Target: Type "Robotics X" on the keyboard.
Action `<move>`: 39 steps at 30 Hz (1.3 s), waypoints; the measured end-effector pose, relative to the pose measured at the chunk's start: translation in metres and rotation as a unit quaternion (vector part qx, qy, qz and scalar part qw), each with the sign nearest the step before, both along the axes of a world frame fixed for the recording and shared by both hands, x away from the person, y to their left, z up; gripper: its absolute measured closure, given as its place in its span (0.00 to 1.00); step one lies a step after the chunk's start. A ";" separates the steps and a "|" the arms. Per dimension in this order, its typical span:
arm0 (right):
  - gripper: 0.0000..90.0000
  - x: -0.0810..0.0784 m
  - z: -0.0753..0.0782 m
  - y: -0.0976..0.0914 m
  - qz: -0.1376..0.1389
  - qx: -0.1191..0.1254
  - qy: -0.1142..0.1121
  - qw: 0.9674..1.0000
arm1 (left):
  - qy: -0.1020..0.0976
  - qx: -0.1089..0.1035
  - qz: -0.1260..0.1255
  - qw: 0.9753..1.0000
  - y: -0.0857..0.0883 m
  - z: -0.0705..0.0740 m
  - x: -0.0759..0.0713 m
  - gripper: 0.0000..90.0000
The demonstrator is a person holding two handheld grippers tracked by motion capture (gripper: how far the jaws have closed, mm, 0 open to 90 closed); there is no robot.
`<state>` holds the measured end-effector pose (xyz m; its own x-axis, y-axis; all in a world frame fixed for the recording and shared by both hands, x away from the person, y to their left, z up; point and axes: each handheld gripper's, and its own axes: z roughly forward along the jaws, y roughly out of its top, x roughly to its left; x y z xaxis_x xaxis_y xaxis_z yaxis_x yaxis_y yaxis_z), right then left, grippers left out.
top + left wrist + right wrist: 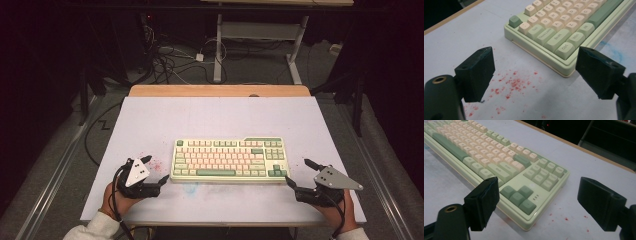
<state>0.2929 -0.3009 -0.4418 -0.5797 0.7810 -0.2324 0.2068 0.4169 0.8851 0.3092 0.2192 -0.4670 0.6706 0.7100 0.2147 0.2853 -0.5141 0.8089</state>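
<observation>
A pale green and cream keyboard [230, 160] lies flat in the middle of the white table [215, 115]. My left gripper [156, 169] is open just off the keyboard's left end, nothing between its jaws. In the left gripper view the keyboard's near left corner [564, 50] lies ahead between the wide-apart jaws. My right gripper [298, 173] is open beside the keyboard's right end, also holding nothing. In the right gripper view the arrow-key corner of the keyboard [524, 200] sits between the jaws, with the left jaw in front of its front edge.
Red specks [511, 85] stain the table by the left gripper, and a faint blue smear [190, 187] lies in front of the keyboard. A wooden strip [220, 90] borders the table's far edge. Cables [170, 60] and a desk frame [260, 45] stand on the floor beyond.
</observation>
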 end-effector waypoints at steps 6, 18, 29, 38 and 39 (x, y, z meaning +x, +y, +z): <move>0.22 0.000 0.002 0.000 -0.001 0.001 -0.003 1.000 | -0.002 0.002 0.001 1.000 0.001 0.000 -0.003 0.17; 0.77 0.010 0.011 0.010 0.025 -0.004 0.019 0.999 | -0.001 0.001 0.005 1.000 0.003 0.001 -0.007 0.17; 1.00 0.025 0.019 0.031 0.052 -0.024 0.048 0.997 | 0.006 0.004 0.004 1.000 0.001 0.001 -0.006 0.17; 1.00 0.044 0.005 0.064 0.083 -0.062 0.088 0.991 | 0.017 -0.008 0.008 1.000 0.002 0.003 -0.006 0.20; 1.00 0.047 0.003 0.067 0.086 -0.065 0.092 0.990 | 0.019 -0.009 0.008 1.000 0.002 0.003 -0.006 0.20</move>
